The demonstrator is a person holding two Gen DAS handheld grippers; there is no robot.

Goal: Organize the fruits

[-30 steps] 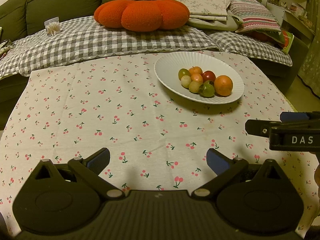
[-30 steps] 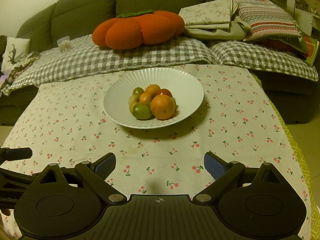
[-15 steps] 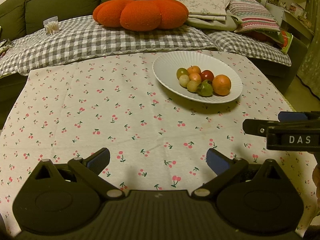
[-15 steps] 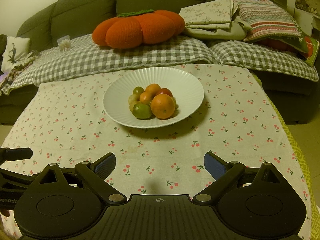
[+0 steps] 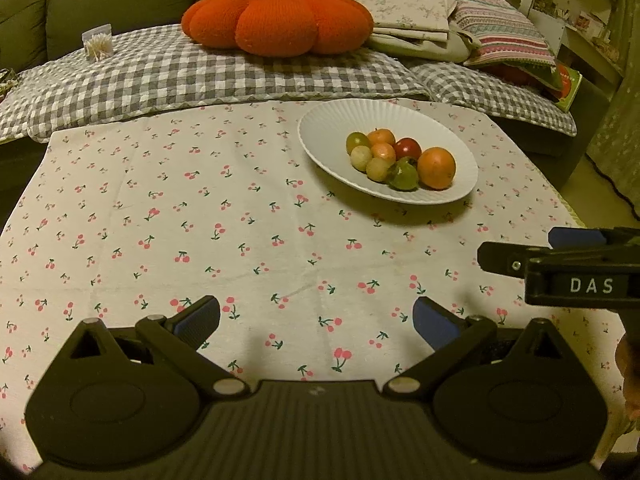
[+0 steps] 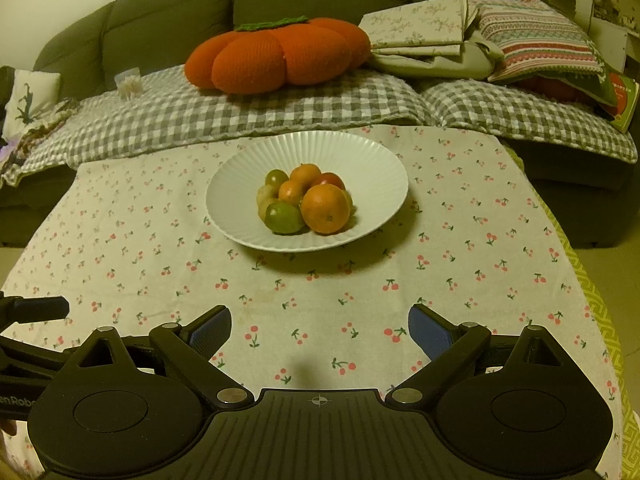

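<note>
I hold my left gripper [image 5: 316, 318] low over the cherry-print tablecloth [image 5: 200, 220], its two blue-padded fingers spread wide with nothing between them but cloth. My right gripper [image 6: 319, 330] sits the same way, jaws wide apart and empty, hovering over the near part of the cloth. Neither one touches any fruit.

The white ribbed plate [image 6: 360, 156] is my landmark. It rests on the tablecloth, straight ahead of my right gripper and well apart from it; from my left gripper it lies ahead and off to the right. All the fruit is piled in the middle of the plate. The big orange [image 6: 325, 208] sits at the near right of the pile, touching a green lime [image 6: 284, 218] just to its left. Behind those are two smaller orange fruits [image 6: 298, 184], a red fruit [image 6: 330, 180] at the back right, a darker green fruit [image 6: 276, 178] at the back left, and pale yellowish fruits [image 5: 370, 163] on the left side of the heap. No fruit lies on the cloth around the plate.

Beyond the plate, past the table edge, a grey checked blanket [image 6: 200, 120] covers the seat of a dark green sofa [image 6: 168, 20]. An orange pumpkin-shaped cushion [image 6: 280, 54] sits on the blanket directly behind the plate, and folded bedding with a striped pillow [image 6: 536, 44] lies to the right of it
</note>
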